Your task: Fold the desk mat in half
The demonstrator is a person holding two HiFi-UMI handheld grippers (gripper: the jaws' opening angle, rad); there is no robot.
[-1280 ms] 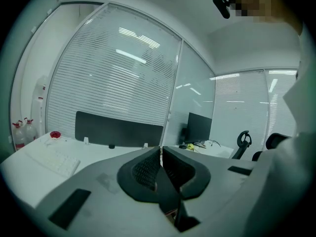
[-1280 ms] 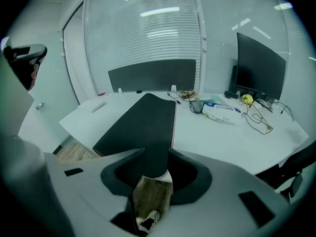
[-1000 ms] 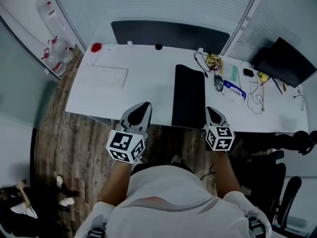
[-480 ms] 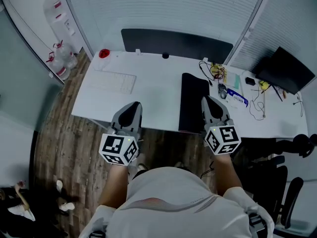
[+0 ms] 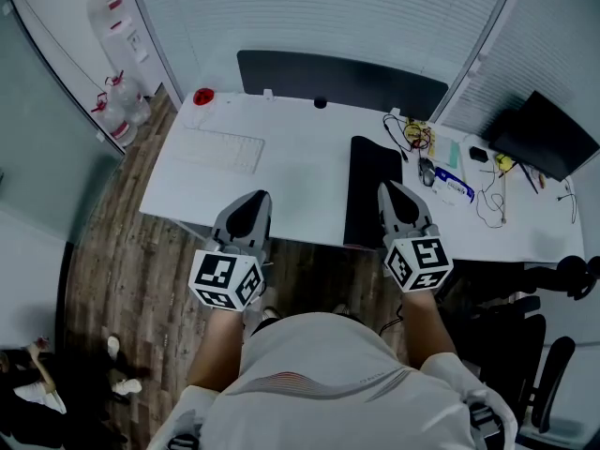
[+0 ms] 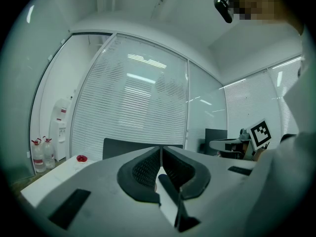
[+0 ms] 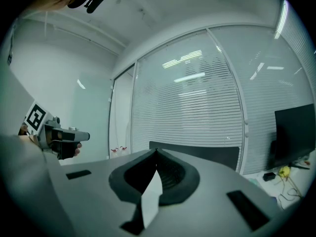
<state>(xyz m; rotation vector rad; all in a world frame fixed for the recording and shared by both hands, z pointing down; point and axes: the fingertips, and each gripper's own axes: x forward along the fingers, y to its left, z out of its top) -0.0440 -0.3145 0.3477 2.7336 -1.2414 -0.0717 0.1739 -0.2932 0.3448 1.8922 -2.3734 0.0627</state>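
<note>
The black desk mat (image 5: 367,186) lies as a narrow strip on the white desk (image 5: 300,181), right of centre, running from back to front. My right gripper (image 5: 388,188) hovers over the mat's front right corner, jaws shut with nothing between them. Its own view shows the closed jaws (image 7: 156,153) pointing at the blinds, not at the mat. My left gripper (image 5: 251,201) hangs over the desk's front edge well left of the mat. It is shut and empty too (image 6: 161,150).
A white keyboard (image 5: 223,148) and a red object (image 5: 202,96) sit at the desk's left. Cables and small items (image 5: 433,153) crowd the right, beside a dark monitor (image 5: 548,136). A dark panel (image 5: 342,79) runs behind the desk. Water bottles (image 5: 122,109) stand far left.
The right gripper has moved forward from the desk's front edge to beside the mat's front right corner. The left gripper has shifted only slightly.
</note>
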